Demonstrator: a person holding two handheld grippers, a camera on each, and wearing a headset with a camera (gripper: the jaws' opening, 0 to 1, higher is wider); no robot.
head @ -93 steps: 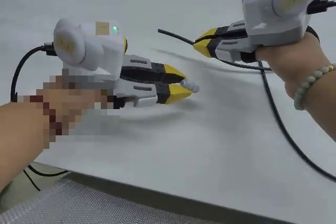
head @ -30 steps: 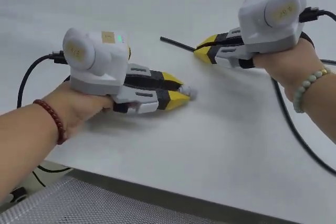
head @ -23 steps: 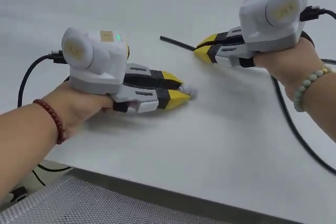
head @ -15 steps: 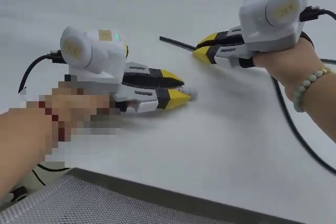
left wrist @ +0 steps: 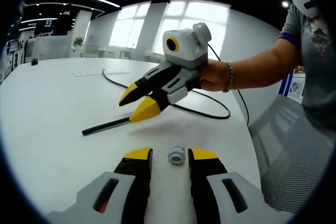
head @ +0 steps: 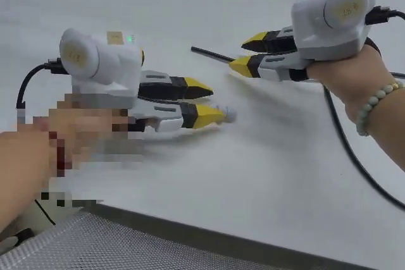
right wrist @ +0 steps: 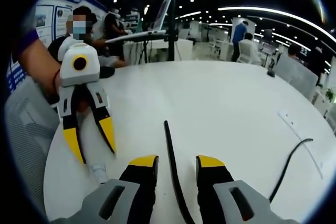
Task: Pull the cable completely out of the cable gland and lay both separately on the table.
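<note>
Both left tool [head: 216, 100] and right tool [head: 238, 54] gape empty; one cable [head: 209, 54], one gland [left wrist: 177, 154] apart.

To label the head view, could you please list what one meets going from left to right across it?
Left gripper, open → gland on the table → right gripper, open. The cable overlaps these, so it is left out.

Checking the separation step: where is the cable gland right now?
Left gripper view: the cable gland lies on the table between the left gripper's open fingers, apart from the cable.
</note>
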